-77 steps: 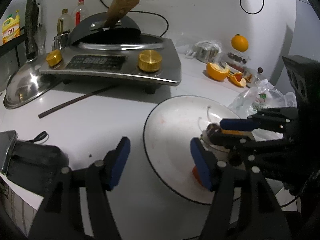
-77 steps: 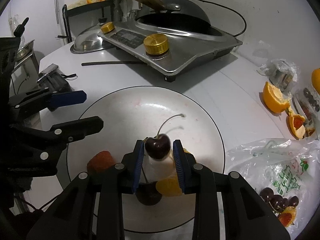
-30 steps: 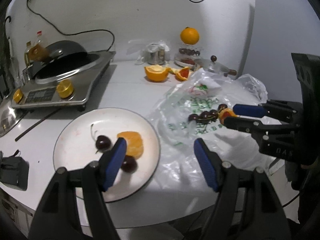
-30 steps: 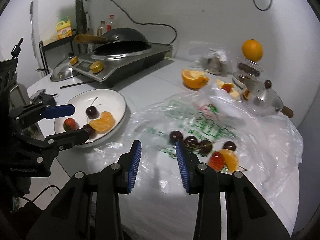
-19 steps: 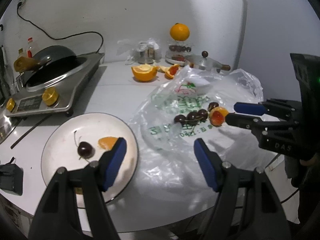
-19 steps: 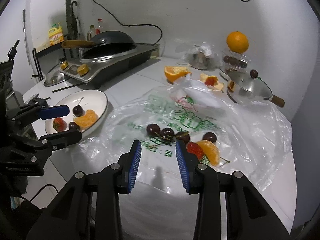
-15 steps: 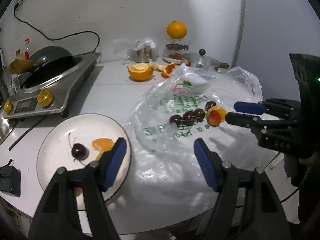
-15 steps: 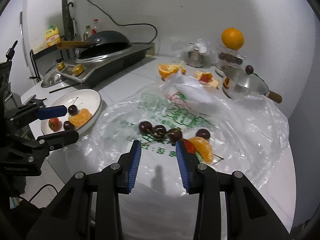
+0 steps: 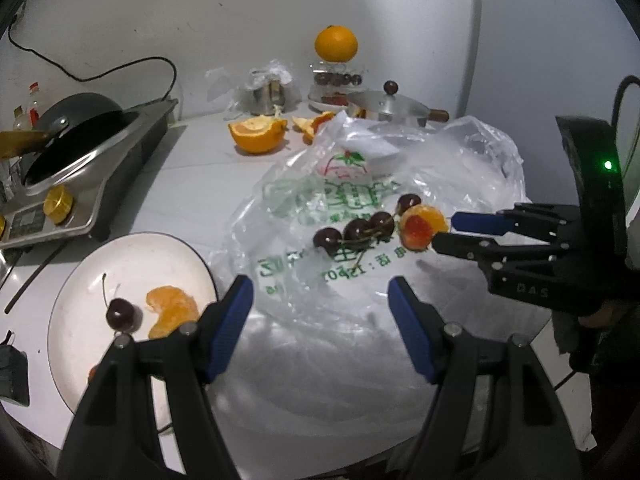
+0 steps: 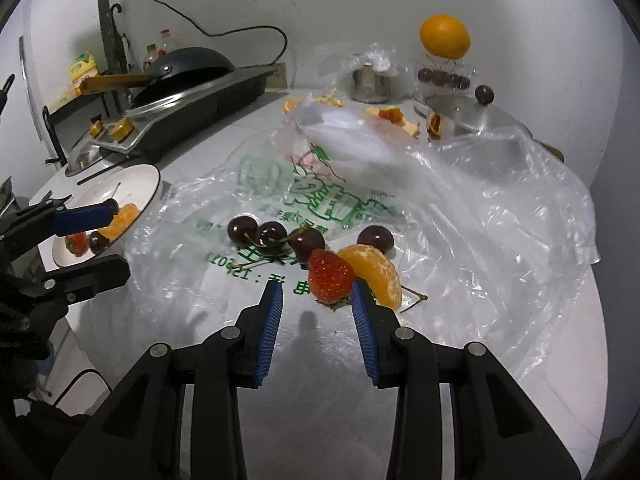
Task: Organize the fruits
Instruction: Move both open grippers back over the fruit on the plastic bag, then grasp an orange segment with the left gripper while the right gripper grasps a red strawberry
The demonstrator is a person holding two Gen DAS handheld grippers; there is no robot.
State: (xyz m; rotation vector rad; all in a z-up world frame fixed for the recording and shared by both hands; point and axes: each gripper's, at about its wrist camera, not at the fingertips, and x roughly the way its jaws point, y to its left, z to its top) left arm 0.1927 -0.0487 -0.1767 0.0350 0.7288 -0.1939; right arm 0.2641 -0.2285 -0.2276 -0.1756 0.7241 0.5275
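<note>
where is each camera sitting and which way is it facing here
Left wrist view: sits on the left claw, angled down over the crumpled clear plastic bag toward the white wall; its own open black fingers with blue pads show, and the right claw enters from the right.
Right wrist view: sits on the right claw, angled down at the red strawberry just beyond its open fingertips; the left claw shows at left.
Shared: the bag, dark cherries, round white plate, whole orange.
</note>
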